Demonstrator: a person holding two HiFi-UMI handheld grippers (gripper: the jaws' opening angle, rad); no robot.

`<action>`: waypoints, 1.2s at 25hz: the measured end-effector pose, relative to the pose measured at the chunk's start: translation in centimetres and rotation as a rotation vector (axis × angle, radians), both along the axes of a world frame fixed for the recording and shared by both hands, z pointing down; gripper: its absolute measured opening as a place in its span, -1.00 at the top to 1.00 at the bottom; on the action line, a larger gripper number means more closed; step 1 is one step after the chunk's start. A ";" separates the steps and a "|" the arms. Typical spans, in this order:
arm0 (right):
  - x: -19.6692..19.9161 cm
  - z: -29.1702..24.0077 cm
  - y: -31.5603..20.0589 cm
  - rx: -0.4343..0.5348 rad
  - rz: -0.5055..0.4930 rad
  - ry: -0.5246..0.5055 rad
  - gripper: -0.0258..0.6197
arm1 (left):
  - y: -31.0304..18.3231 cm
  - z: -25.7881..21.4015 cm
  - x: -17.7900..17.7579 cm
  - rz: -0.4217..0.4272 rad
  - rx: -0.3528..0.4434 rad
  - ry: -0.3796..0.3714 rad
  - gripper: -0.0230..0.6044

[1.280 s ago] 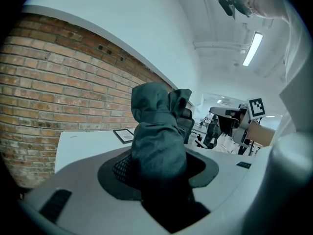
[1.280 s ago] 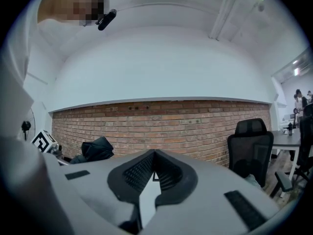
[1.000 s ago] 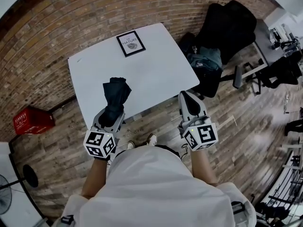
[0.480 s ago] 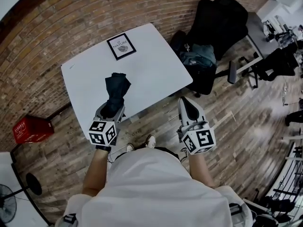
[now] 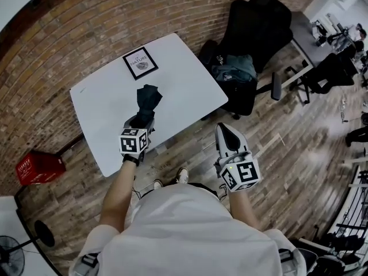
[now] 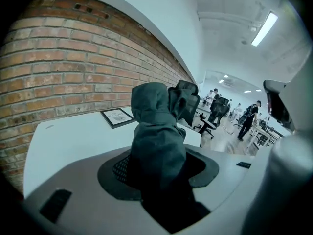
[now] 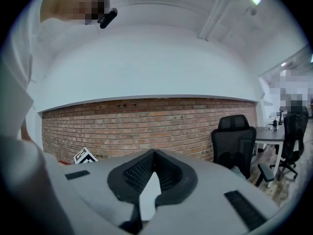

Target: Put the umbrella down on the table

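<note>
Left gripper (image 5: 142, 121) clamped on the lower end of a folded dark teal umbrella (image 5: 149, 98); its own view shows the fabric bundle filling the gap between the jaws, both pads pressed into it. The umbrella projects forward from the jaws over the near half of the white table (image 5: 187, 82), canopy loose and crumpled at the far end; it looks clear of the surface, though contact cannot be confirmed from the head view. Framed print (image 5: 140, 63) lies flat beyond the umbrella's tip, apart from it. Right gripper (image 5: 225, 131) off the table's near corner, over the wooden floor, jaws together on nothing. Office chair (image 5: 256, 25) with a bag on its seat stands past the table's right side. Risks, as judged: letting go while the bundle hangs above the top could let it bounce or roll toward the near edge, which is close to the gripper. Slack fabric may catch on the ribbed pads and drag back on release. Pushing too far forward could nudge the print.
</note>
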State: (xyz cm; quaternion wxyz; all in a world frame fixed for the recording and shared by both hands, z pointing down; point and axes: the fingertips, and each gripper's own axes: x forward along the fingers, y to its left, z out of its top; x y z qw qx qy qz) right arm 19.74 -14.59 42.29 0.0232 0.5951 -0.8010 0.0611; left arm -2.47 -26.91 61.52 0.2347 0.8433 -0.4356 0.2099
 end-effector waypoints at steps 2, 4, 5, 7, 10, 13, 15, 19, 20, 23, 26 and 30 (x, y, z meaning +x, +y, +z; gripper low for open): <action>0.8 0.6 0.8 -0.021 0.023 0.002 0.86 | -0.7 1.7 0.3 0.003 -0.021 -0.041 0.18; 1.8 1.0 1.5 -0.039 0.047 0.007 0.86 | -1.5 3.5 0.7 0.012 -0.042 -0.089 0.18; 2.2 0.9 1.6 -0.041 0.059 0.010 0.86 | -2.2 4.2 0.8 0.016 -0.051 -0.111 0.18; 2.8 0.7 1.6 -0.038 0.080 0.015 0.86 | -3.7 5.5 1.0 0.020 -0.066 -0.149 0.18; 3.6 0.4 1.8 -0.032 0.099 0.022 0.86 | -5.5 6.8 1.3 0.015 -0.087 -0.201 0.18; 4.7 0.6 2.5 -0.043 0.125 0.031 0.86 | -6.4 7.9 2.7 0.016 -0.131 -0.212 0.18; 5.3 0.7 2.9 -0.053 0.142 0.035 0.86 | -6.8 8.6 3.5 0.015 -0.156 -0.218 0.18; 5.9 0.7 3.0 -0.065 0.156 0.040 0.86 | -7.8 9.6 4.2 -0.014 -0.192 -0.218 0.18; 6.0 0.8 3.0 -0.066 0.157 0.042 0.86 | -8.0 9.9 4.3 -0.022 -0.200 -0.220 0.18; 6.2 1.1 3.0 -0.077 0.163 0.047 0.86 | -8.6 10.9 4.0 -0.041 -0.220 -0.232 0.18; 6.6 1.5 3.0 -0.090 0.166 0.049 0.86 | -8.6 12.1 3.7 -0.057 -0.246 -0.247 0.18; 7.4 1.7 3.1 -0.094 0.175 0.049 0.86 | -7.9 14.0 3.4 -0.085 -0.285 -0.260 0.16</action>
